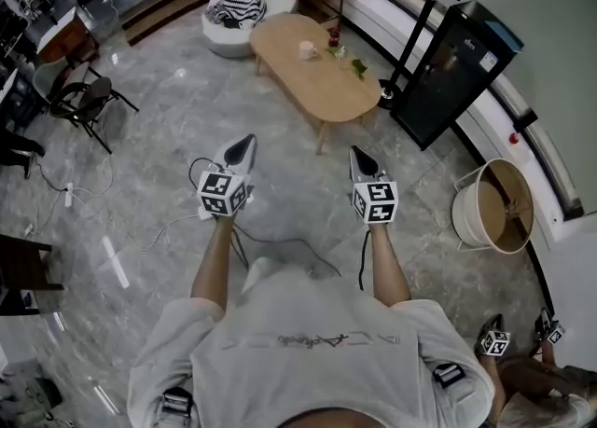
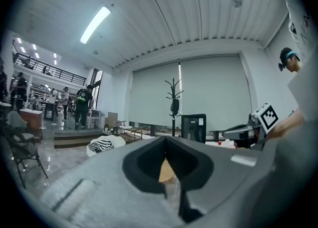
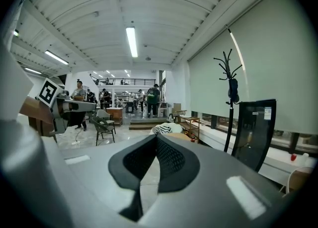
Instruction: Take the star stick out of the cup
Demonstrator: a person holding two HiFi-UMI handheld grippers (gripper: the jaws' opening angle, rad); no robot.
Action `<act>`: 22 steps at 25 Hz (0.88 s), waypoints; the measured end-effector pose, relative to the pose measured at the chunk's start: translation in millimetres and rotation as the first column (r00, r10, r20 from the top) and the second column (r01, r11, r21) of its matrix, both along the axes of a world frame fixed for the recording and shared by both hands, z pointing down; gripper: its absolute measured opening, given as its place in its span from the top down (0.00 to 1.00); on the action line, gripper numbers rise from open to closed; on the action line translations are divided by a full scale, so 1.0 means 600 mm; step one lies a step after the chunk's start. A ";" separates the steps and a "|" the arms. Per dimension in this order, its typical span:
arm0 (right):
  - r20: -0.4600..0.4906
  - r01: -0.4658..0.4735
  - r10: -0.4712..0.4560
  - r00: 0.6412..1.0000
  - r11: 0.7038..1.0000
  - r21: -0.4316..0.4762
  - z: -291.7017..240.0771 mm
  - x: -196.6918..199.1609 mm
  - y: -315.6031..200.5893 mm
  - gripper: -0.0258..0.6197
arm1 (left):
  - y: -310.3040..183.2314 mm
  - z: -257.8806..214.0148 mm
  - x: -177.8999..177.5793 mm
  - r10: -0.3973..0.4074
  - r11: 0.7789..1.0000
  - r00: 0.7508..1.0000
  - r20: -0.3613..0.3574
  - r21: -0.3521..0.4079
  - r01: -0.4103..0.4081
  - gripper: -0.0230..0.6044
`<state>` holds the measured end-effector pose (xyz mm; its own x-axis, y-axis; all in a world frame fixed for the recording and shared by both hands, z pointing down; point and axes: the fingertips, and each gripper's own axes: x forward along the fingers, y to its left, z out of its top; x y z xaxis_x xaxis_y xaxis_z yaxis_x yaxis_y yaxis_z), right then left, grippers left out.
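Observation:
A small pale cup (image 1: 306, 50) stands on the oval wooden coffee table (image 1: 317, 81), far ahead of me; beside it are small red (image 1: 334, 40) and green (image 1: 358, 67) items. The star stick is too small to make out. I stand on the floor with both grippers held out in front of my body. My left gripper (image 1: 246, 145) and right gripper (image 1: 356, 155) are both shut with nothing in them. In the left gripper view the jaws (image 2: 166, 141) meet, with a sliver of the tan table showing between them. In the right gripper view the jaws (image 3: 156, 138) meet too.
A white pouf with striped cloth (image 1: 239, 8) sits beyond the table. A black upright panel (image 1: 455, 70) and a stand (image 1: 413, 39) are to its right, with a round tub (image 1: 494, 204) nearer. Dark chairs (image 1: 82, 100) stand left. Cables cross the floor. Another person's grippers (image 1: 494, 341) show bottom right.

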<state>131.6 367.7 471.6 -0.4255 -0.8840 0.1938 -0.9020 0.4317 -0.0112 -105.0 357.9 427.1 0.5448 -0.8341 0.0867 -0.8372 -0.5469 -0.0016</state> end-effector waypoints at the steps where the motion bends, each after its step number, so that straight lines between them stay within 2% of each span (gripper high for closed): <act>1: 0.000 0.003 -0.003 1.000 1.000 -0.003 0.003 0.003 -0.005 0.95 | -0.003 0.002 0.005 -0.001 1.000 1.000 0.002 -0.001 0.001 0.96; 11: 0.007 0.034 -0.033 0.999 0.999 -0.019 0.025 -0.004 -0.080 0.95 | -0.067 0.018 0.003 -0.018 1.000 1.000 0.015 -0.013 0.019 0.96; 17: 0.004 0.039 -0.039 0.999 0.999 -0.018 0.046 -0.020 -0.150 0.95 | -0.143 0.029 -0.011 -0.023 1.000 1.000 0.012 0.003 0.023 0.96; 22: -0.007 0.038 -0.038 0.999 0.999 -0.012 0.052 -0.035 -0.244 0.95 | -0.241 0.040 -0.025 -0.019 1.000 1.000 -0.002 0.008 0.019 0.96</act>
